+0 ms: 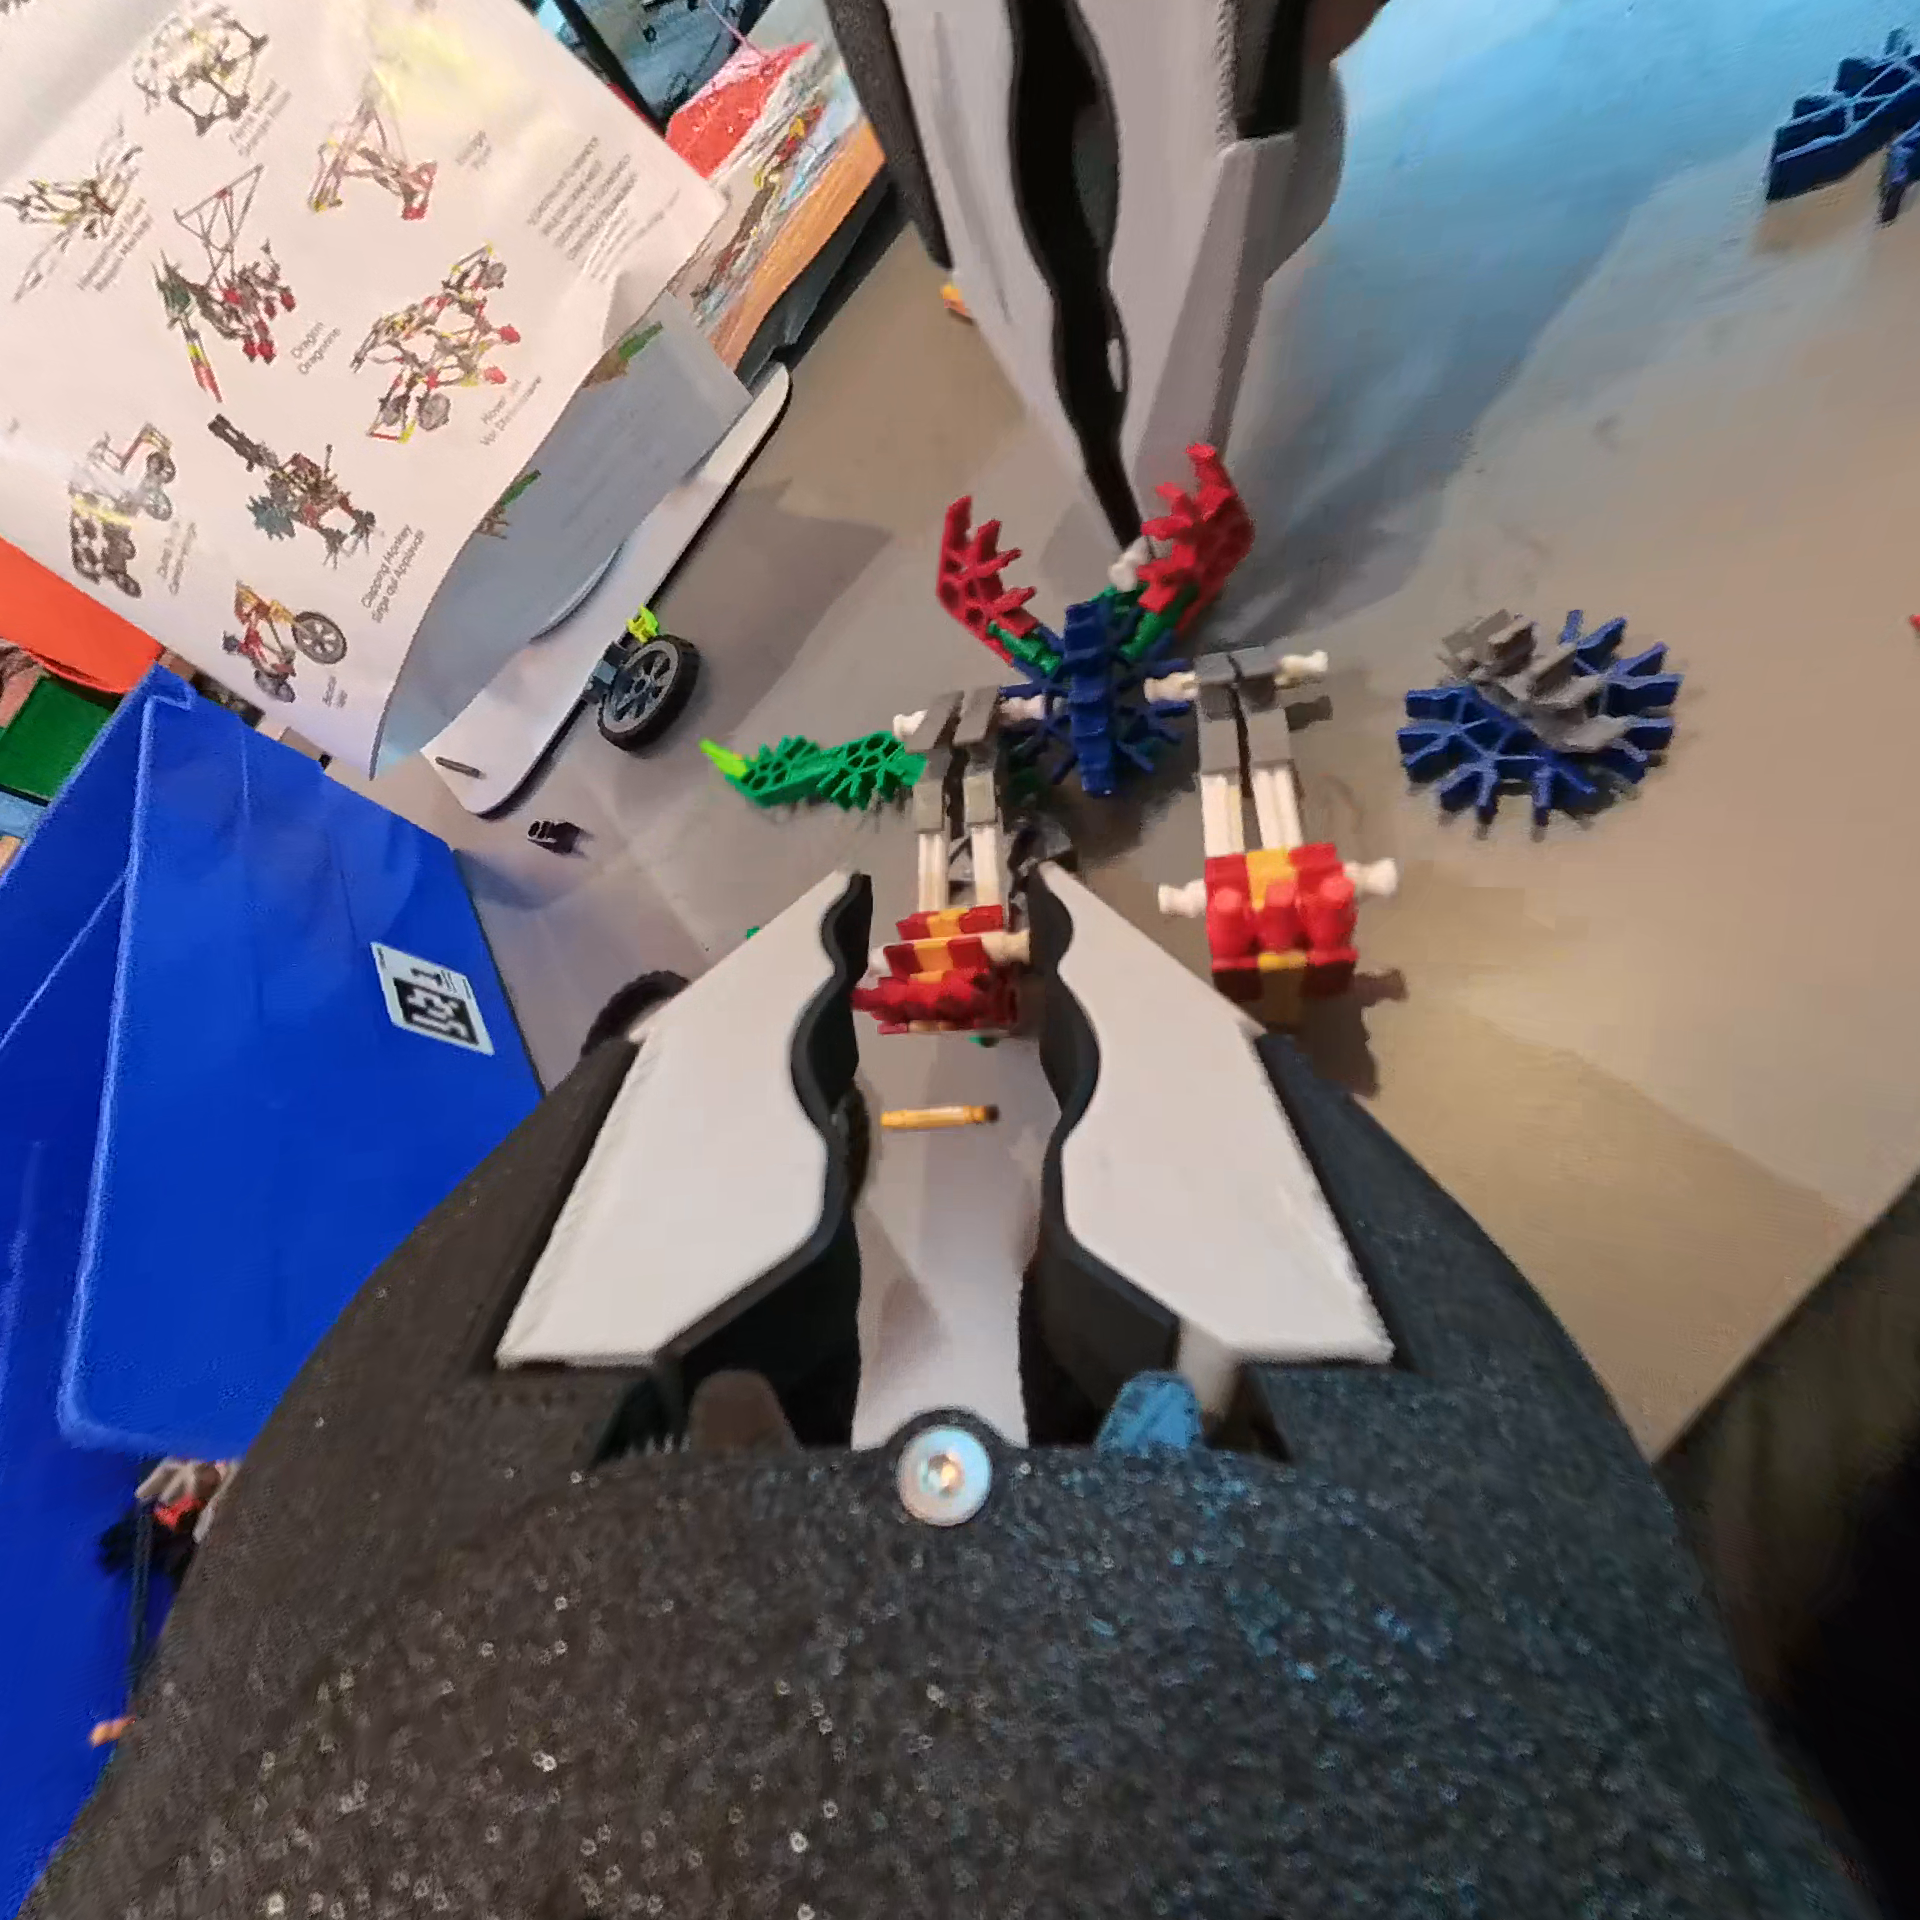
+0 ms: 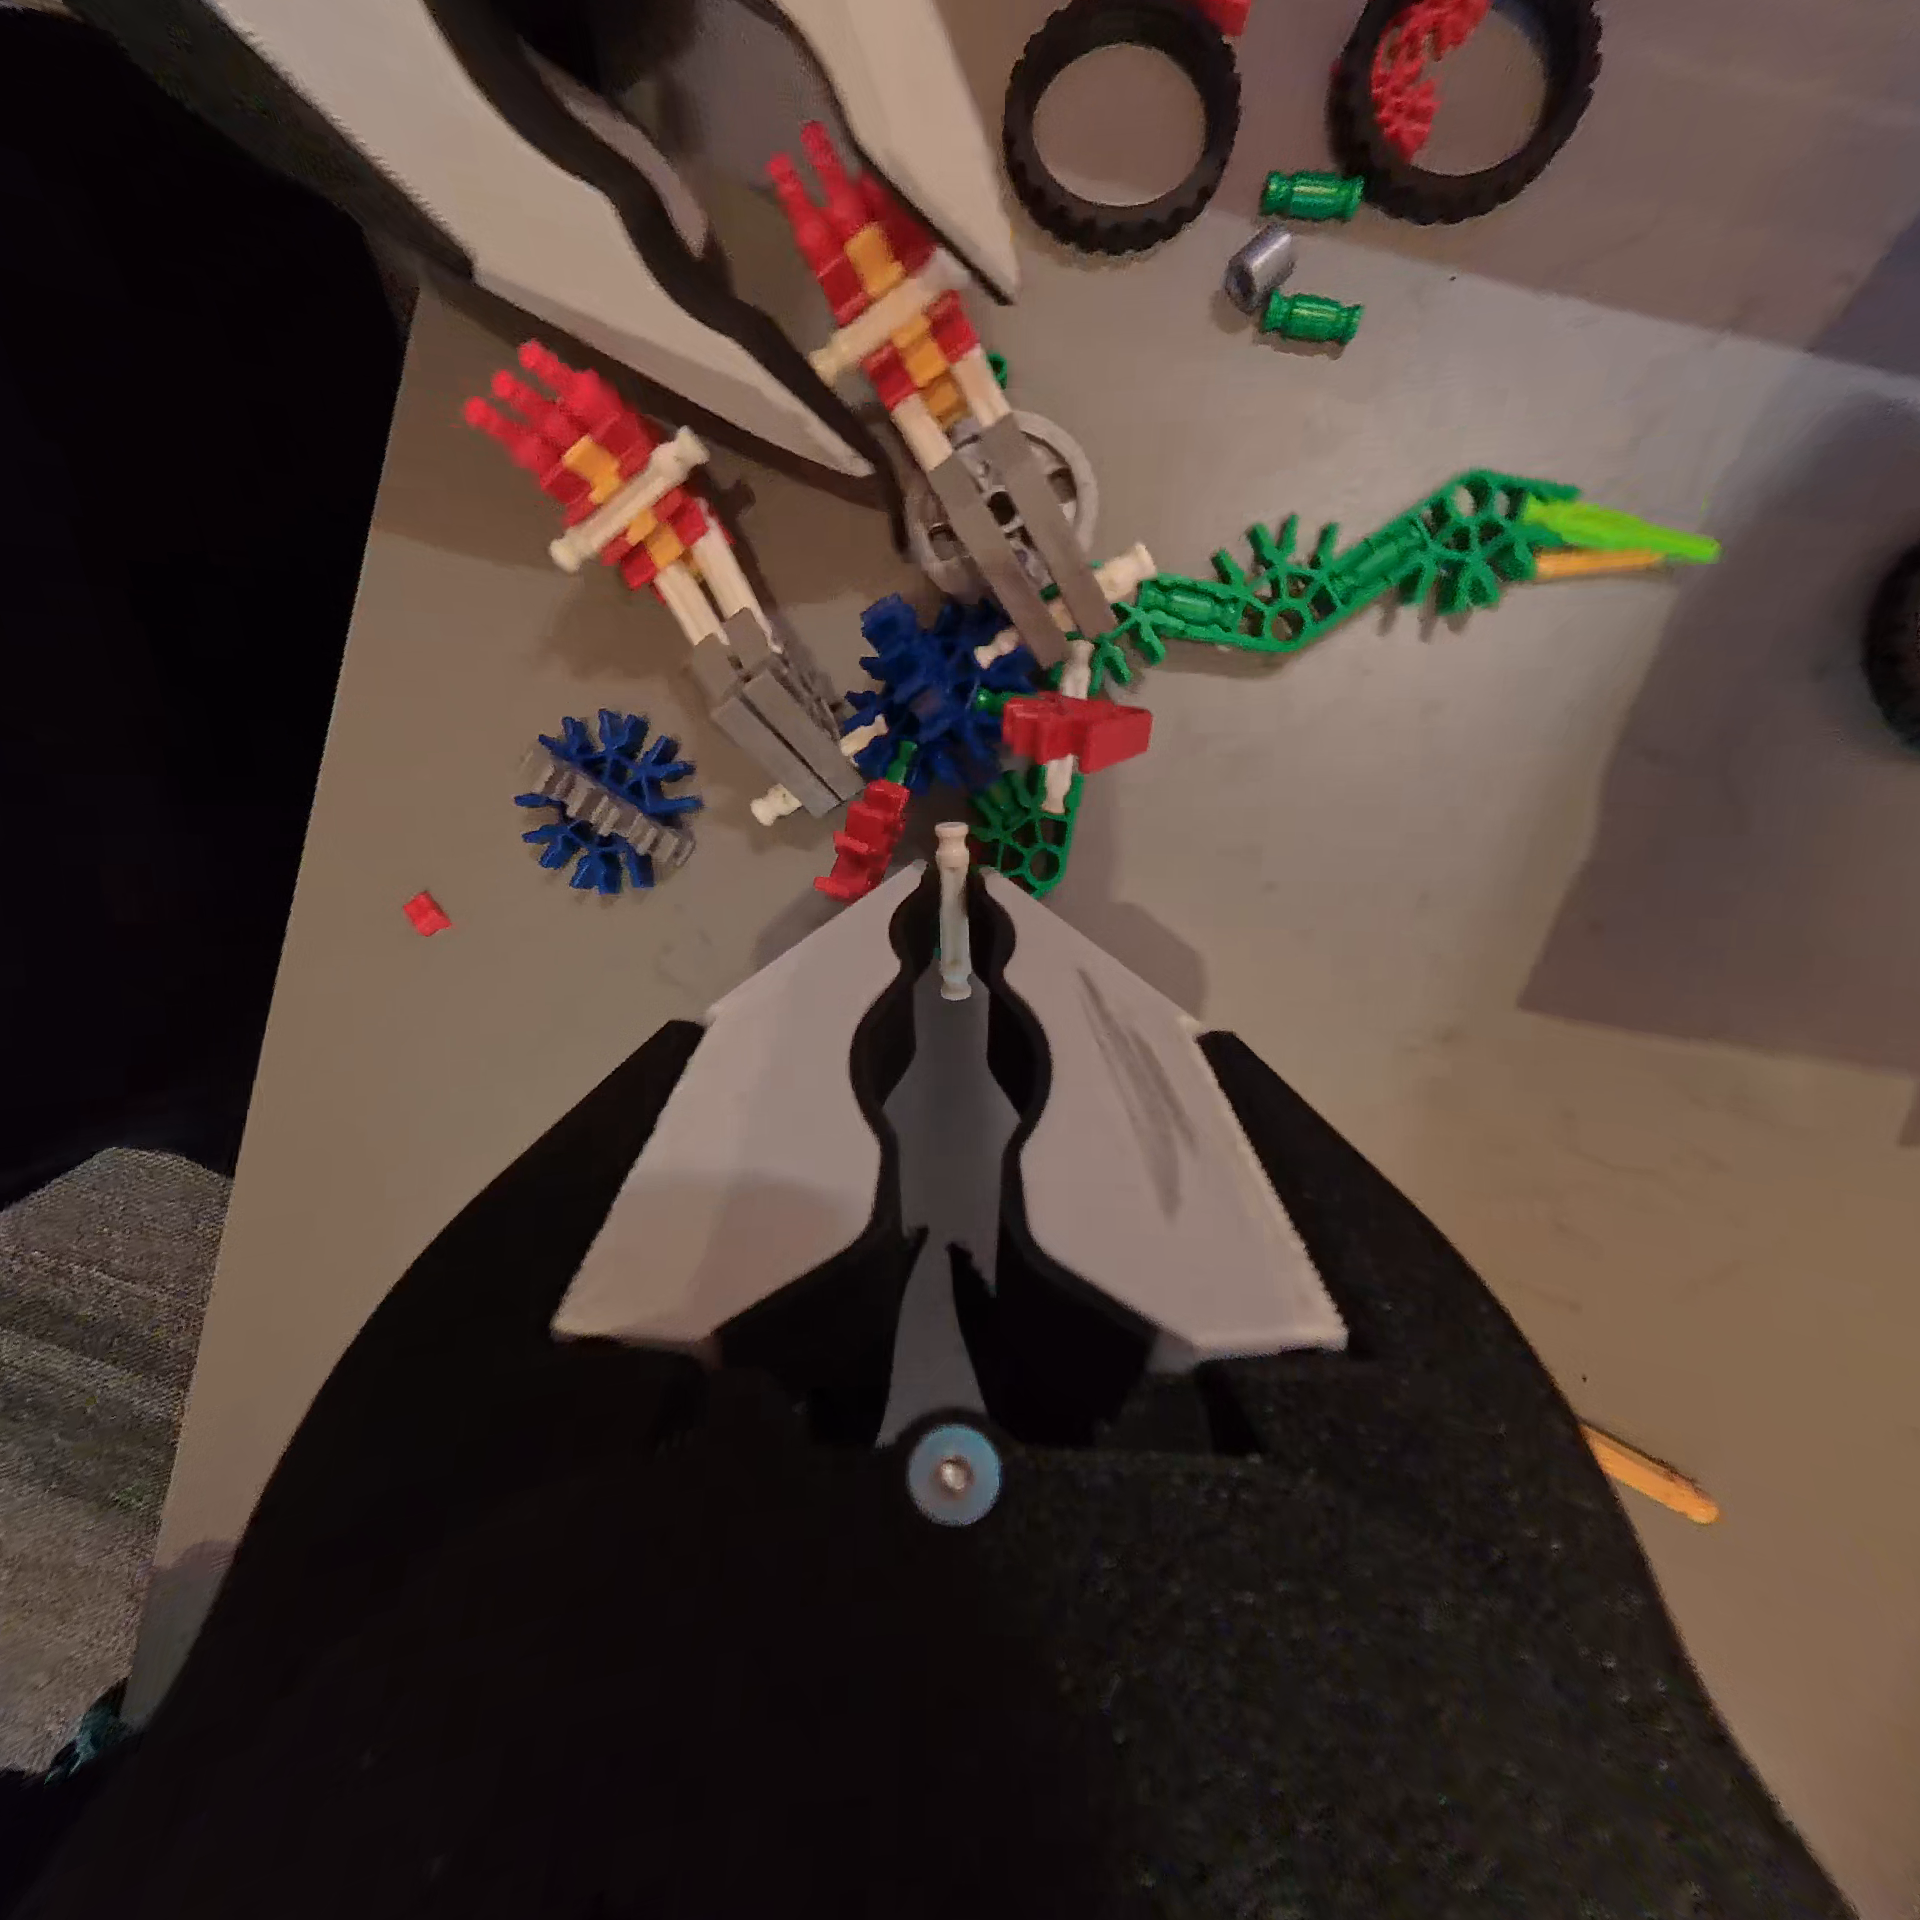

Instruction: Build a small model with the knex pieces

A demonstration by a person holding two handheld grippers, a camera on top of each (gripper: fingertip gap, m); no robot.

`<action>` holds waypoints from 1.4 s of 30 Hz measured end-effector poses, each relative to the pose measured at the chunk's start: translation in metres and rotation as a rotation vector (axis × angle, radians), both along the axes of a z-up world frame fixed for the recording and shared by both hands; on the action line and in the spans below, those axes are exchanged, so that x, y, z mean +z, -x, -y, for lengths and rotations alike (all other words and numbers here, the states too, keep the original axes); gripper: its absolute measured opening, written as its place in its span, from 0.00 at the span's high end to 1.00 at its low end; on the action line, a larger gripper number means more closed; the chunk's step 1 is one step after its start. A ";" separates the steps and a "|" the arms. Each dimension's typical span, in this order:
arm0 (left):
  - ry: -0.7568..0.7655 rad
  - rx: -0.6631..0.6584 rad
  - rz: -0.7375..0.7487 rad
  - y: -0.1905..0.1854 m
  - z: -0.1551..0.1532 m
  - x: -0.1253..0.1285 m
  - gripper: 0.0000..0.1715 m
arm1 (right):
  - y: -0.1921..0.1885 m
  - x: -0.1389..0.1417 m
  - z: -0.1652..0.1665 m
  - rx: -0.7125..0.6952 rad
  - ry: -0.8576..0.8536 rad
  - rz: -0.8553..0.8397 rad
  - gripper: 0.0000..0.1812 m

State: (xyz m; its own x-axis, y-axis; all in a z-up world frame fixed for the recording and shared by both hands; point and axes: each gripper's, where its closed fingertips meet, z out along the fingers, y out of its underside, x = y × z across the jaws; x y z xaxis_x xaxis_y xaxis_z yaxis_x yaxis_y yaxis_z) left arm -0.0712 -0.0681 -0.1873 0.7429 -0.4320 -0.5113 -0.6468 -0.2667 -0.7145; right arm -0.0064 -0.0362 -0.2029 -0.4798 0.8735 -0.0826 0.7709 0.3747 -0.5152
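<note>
2 grippers: right gripper (image 2: 948,883) pinches white rod (image 2: 953,925); left gripper (image 1: 948,914) straddles red-yellow leg (image 1: 951,961).

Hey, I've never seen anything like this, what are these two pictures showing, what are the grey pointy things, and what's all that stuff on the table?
The grey pointed parts are hand-held tongs; a person carries one pair in each hand, each with a camera looking along its fingers. One picture is from the left tongs, the other from the right tongs.

On the grey tabletop lies a colourful plastic rod-and-connector toy figure with red feet and a green tail. Nearby lie a loose blue and grey snowflake-shaped connector and two black rubber tyres.

The left tongs straddle one red and yellow foot, though contact is unclear. The right tongs are shut on a short white plastic rod.
</note>
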 end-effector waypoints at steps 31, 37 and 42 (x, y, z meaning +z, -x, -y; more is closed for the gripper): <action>0.296 -0.236 0.100 -0.023 0.013 -0.013 0.76 | -0.031 0.006 -0.012 -0.175 0.010 -0.123 0.97; 0.283 -0.271 0.121 -0.029 0.005 -0.009 0.82 | -0.030 -0.004 -0.006 -0.164 -0.005 -0.106 0.97; 0.280 -0.297 0.141 -0.035 -0.004 -0.002 0.82 | -0.033 -0.001 -0.003 -0.167 -0.001 -0.121 0.97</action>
